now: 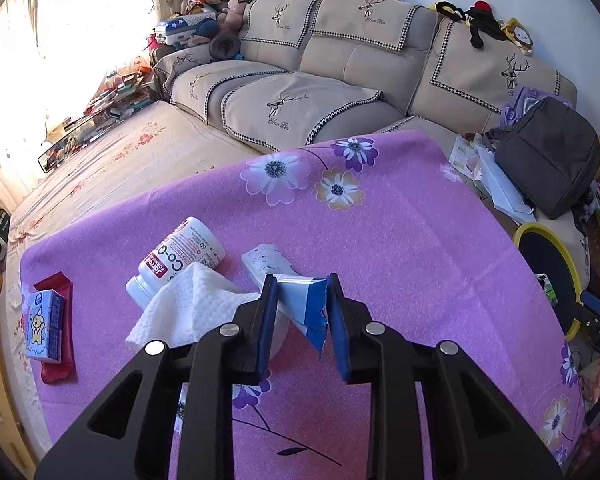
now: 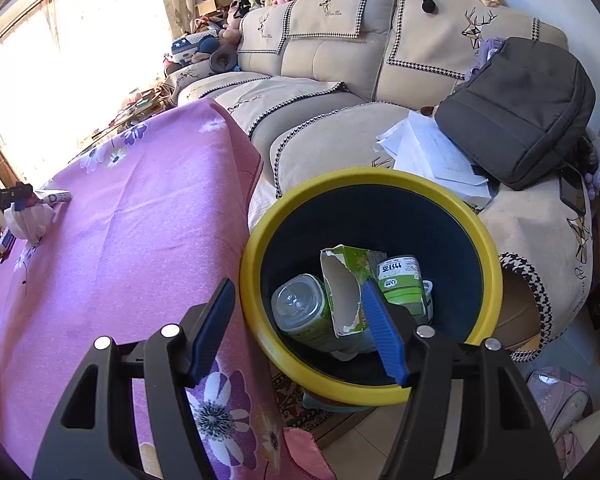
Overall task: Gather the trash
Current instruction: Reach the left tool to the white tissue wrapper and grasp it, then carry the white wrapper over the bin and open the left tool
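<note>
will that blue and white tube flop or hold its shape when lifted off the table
The tube looks squeezed flat and creased at the end between the left gripper pads, so probably light and bendy. The rounder far end may droop. Its glossy skin could slip.

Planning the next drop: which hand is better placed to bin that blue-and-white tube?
Left. Its fingers already clamp the tube; the right gripper hangs open and holds nothing over the bin.
</note>
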A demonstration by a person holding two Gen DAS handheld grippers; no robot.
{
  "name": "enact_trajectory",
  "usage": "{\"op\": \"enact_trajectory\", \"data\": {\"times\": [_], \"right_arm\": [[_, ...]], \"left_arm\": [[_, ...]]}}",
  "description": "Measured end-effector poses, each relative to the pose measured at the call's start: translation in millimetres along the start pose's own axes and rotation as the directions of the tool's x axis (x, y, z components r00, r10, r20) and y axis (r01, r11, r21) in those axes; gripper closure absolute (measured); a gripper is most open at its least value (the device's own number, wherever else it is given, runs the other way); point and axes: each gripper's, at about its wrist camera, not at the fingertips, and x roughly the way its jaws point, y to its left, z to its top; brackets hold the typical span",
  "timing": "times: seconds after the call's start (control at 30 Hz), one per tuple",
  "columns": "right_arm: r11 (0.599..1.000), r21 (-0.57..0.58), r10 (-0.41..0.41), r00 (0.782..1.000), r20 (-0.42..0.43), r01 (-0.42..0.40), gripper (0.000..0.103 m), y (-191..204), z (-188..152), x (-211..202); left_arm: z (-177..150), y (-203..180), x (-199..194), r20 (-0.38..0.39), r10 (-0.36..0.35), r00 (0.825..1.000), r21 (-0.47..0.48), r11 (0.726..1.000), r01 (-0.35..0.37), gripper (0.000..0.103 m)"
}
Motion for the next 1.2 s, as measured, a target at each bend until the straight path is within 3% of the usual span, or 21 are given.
{"op": "enact_trajectory", "data": {"times": [0.13,0.37,0.67,0.93,1.2], "right_arm": [[1.0,0.001,-0.001,1.0,0.003,0.001,0.041,-1,1,-3],[1.0,0.0,0.005,1.0,0.021,-0.005,0.041,1,1,-12],[1.0,0.017,-0.014,0.998,0.054,0.014,0.041,-8,-5,-30],[0.997,0.063,-0.044,0.997,0.07,0.039,0.041,-34,-21,-47],[0.988,0.139,-0.073,0.994,0.086,0.061,0.041,-73,-37,-62]], "left_arm": [[0,-7,-2,0.022,0.024,0.999,0.034,0.999,-0.024,0.086],[2,-31,-31,0.09,0.006,0.996,0.089,0.996,-0.014,0.087],[-8,-97,-65,0.128,-0.107,0.986,0.169,0.982,0.085,0.087],[-16,-175,-68,0.095,-0.216,0.972,0.273,0.944,0.183,0.087],[-13,-264,-49,0.039,-0.305,0.952,0.366,0.89,0.271,0.087]]}}
